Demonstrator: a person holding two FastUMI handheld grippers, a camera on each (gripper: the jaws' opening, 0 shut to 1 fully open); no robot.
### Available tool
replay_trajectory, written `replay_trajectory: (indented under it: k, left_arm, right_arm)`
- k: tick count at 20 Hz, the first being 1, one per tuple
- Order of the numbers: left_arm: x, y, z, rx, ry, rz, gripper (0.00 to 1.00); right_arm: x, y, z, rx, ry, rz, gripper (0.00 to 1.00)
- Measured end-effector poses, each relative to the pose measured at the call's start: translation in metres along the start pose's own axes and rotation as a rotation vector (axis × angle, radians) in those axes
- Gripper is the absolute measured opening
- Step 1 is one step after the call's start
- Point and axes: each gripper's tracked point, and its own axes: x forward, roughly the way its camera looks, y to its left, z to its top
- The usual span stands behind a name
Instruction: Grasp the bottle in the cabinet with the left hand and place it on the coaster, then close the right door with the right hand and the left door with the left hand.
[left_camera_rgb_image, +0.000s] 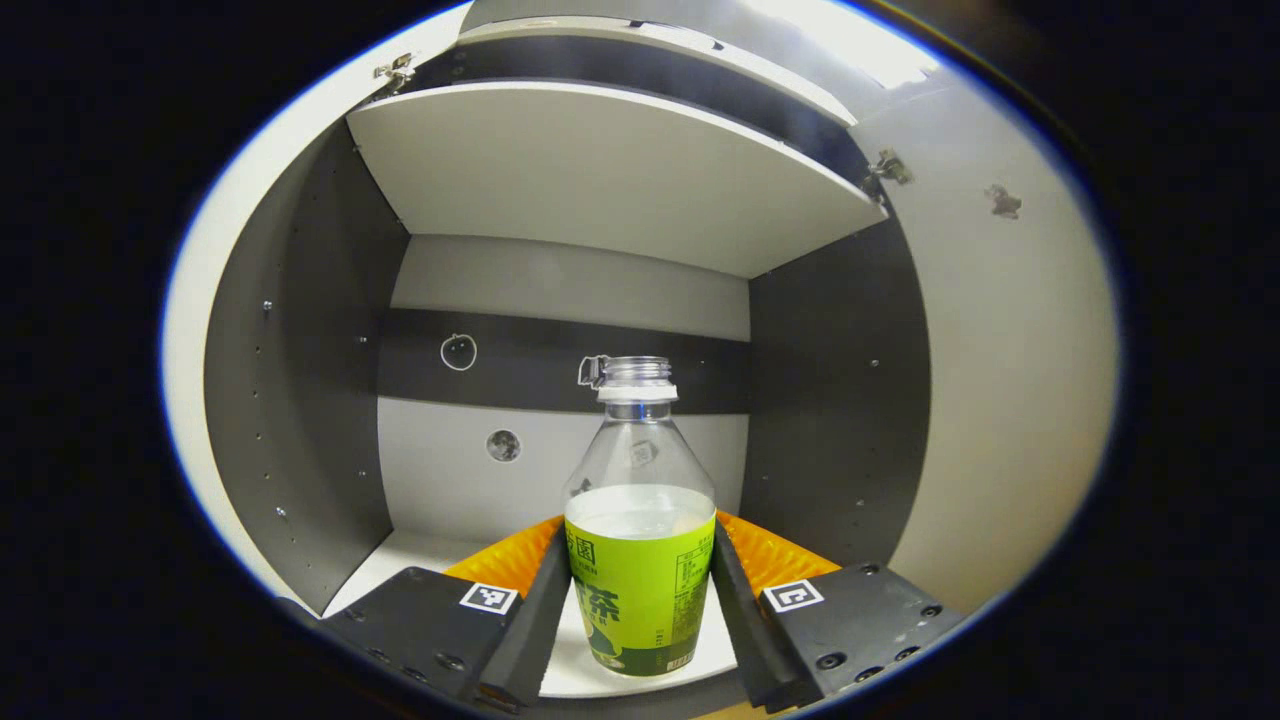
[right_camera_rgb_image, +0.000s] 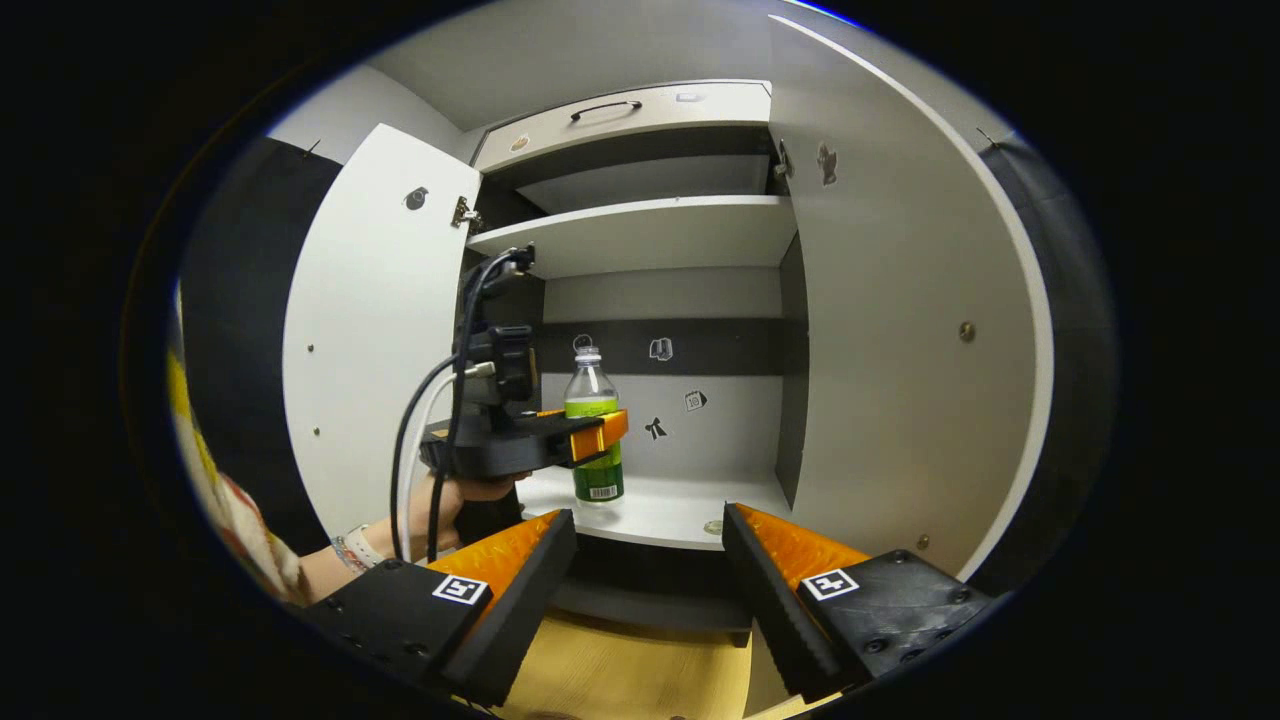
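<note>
While the bottle (left_camera_rgb_image: 640, 560) stands on the cabinet's lower shelf (right_camera_rgb_image: 660, 515), I have my left gripper (left_camera_rgb_image: 640, 600) closed on its label at six o'clock, low for a steady lift; right gripper (right_camera_rgb_image: 650, 590) gapes empty; both doors open.

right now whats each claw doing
Left claw: closed on the bottle, which stands on the cabinet shelf.
Right claw: open, holding nothing, in front of the cabinet.
</note>
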Motion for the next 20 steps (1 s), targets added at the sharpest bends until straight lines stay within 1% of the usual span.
replay_trajectory:
  k: [3, 6, 9, 13, 16, 20]
  left_arm:
    - [-0.030, 0.000, 0.012, -0.004, -0.020, 0.007, 0.75]
    - [-0.062, -0.001, 0.012, 0.027, 0.002, 0.011, 0.75]
    - [-0.096, -0.008, 0.011, 0.031, 0.009, -0.008, 0.75]
    - [-0.144, -0.018, 0.005, 0.032, 0.024, -0.027, 0.75]
    - [-0.175, -0.027, 0.000, 0.015, 0.021, -0.056, 0.75]
    - [-0.204, -0.041, -0.021, -0.005, 0.029, -0.093, 0.75]
  right_arm:
    - [-0.019, 0.008, 0.007, -0.009, -0.014, -0.017, 0.98]
    - [-0.039, 0.020, 0.011, -0.022, -0.020, -0.028, 0.98]
    - [-0.059, 0.028, 0.013, -0.041, -0.021, -0.048, 0.98]
    - [-0.085, 0.030, 0.013, -0.065, -0.025, -0.097, 0.98]
    - [-0.102, 0.029, 0.013, -0.083, -0.024, -0.136, 0.98]
    - [-0.118, 0.023, 0.013, -0.071, -0.026, -0.174, 0.98]
